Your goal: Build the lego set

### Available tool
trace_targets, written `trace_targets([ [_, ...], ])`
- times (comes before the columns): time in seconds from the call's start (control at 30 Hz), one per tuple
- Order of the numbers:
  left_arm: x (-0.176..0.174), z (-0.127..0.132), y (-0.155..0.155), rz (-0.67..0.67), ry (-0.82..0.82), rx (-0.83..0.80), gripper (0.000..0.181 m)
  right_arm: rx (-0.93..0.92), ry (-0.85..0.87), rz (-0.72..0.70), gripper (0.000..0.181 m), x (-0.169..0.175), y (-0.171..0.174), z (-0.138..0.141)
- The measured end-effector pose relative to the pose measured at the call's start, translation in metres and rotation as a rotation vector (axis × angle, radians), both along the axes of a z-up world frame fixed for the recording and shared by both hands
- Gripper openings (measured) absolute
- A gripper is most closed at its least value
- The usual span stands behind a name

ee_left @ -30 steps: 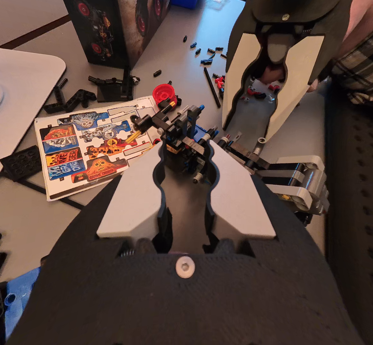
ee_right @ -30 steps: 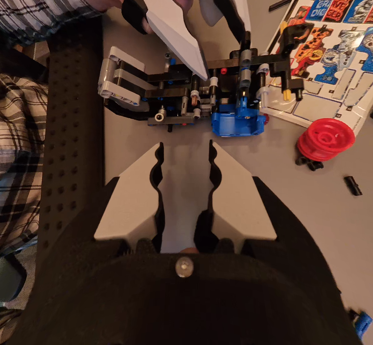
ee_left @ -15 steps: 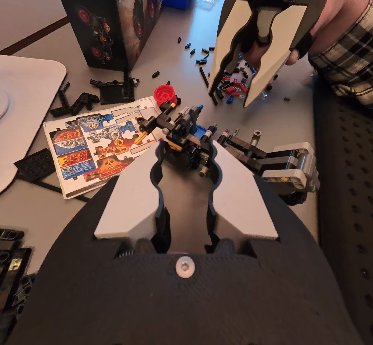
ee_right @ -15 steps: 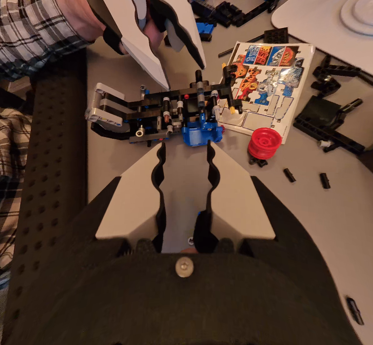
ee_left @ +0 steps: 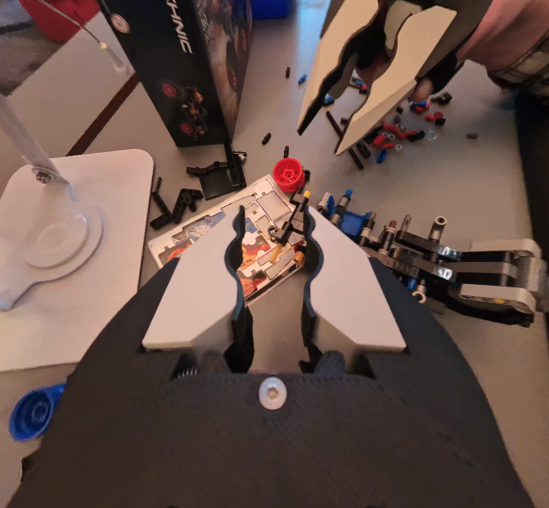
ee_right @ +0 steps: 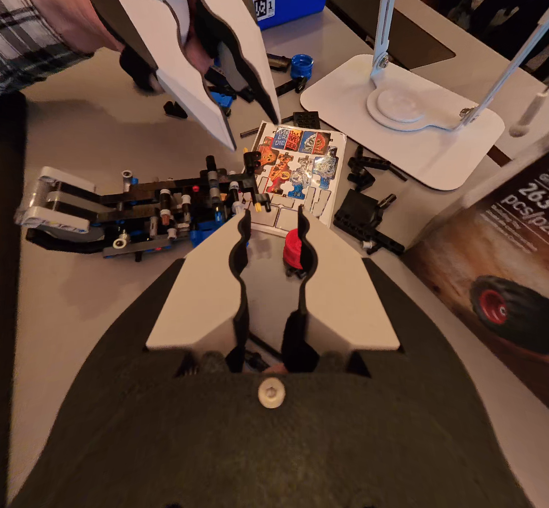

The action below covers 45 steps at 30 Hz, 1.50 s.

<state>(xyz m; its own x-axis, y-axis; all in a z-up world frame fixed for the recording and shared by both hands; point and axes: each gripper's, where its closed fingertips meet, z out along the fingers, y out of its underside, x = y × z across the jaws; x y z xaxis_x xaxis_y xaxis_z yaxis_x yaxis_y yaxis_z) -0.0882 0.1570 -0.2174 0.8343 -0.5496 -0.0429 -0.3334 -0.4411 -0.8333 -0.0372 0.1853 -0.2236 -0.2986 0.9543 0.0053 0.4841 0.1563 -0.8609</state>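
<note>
The part-built black, grey and blue Lego chassis [ee_left: 416, 256] lies on the grey table, and also shows in the right wrist view [ee_right: 148, 205]. My left gripper [ee_left: 273, 217] is open and empty, held above the sticker sheet [ee_left: 276, 205], left of the chassis. My right gripper [ee_right: 272, 217] is open and empty, above the table on the other side of the chassis. A red wheel hub [ee_right: 292, 251] shows between its fingers, lower down on the table. Each gripper shows open in the other's view: the right [ee_left: 320, 140], the left [ee_right: 254, 134].
The Lego box [ee_left: 184, 48] stands at the back. A white stand base [ee_left: 74, 241] lies to the left. Small loose pins [ee_left: 395, 134] are scattered beyond the chassis. Black beams [ee_left: 178, 202] and a blue hub [ee_left: 32, 413] lie around. A black perforated mat [ee_right: 9, 166] borders the table. My hands' fingertips stand some 7 cm from each other.
Both grippers have drawn back and up from the chassis. The left one, which straddled the chassis, has swung left over the sticker sheet. The right one has swung towards the red hub.
</note>
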Motion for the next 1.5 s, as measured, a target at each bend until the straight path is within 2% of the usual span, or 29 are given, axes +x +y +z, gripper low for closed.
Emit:
trace_targets([
  [0.2,0.016,-0.027,0.009,-0.108,0.018,-0.124,0.031,-0.019,-0.078,0.096,0.028,-0.016,-0.007,-0.017],
  [0.37,0.03,-0.04,0.005,-0.186,-0.051,-0.191,0.015,-0.065,-0.113,0.136,0.026,-0.022,-0.015,-0.028],
  [0.5,0.034,-0.039,0.006,-0.206,-0.116,-0.194,0.013,-0.069,-0.136,0.163,0.014,-0.024,-0.021,-0.035],
  [0.6,0.035,-0.039,0.007,-0.207,-0.121,-0.194,0.007,-0.063,-0.127,0.169,0.013,-0.024,-0.023,-0.035],
  [0.83,0.036,-0.039,0.007,-0.228,-0.09,-0.151,0.006,-0.028,-0.115,0.171,0.013,-0.022,-0.022,-0.035],
  [1.2,0.046,-0.039,0.0,-0.289,-0.085,-0.124,0.005,-0.088,-0.126,0.243,0.013,-0.009,-0.028,-0.036],
  [1.37,0.04,-0.039,-0.002,-0.284,-0.073,-0.123,0.004,-0.094,-0.168,0.21,0.013,0.004,-0.012,-0.042],
  [1.5,0.037,-0.038,-0.004,-0.268,-0.088,-0.124,0.005,-0.097,-0.107,0.206,0.013,0.007,-0.01,-0.024],
])
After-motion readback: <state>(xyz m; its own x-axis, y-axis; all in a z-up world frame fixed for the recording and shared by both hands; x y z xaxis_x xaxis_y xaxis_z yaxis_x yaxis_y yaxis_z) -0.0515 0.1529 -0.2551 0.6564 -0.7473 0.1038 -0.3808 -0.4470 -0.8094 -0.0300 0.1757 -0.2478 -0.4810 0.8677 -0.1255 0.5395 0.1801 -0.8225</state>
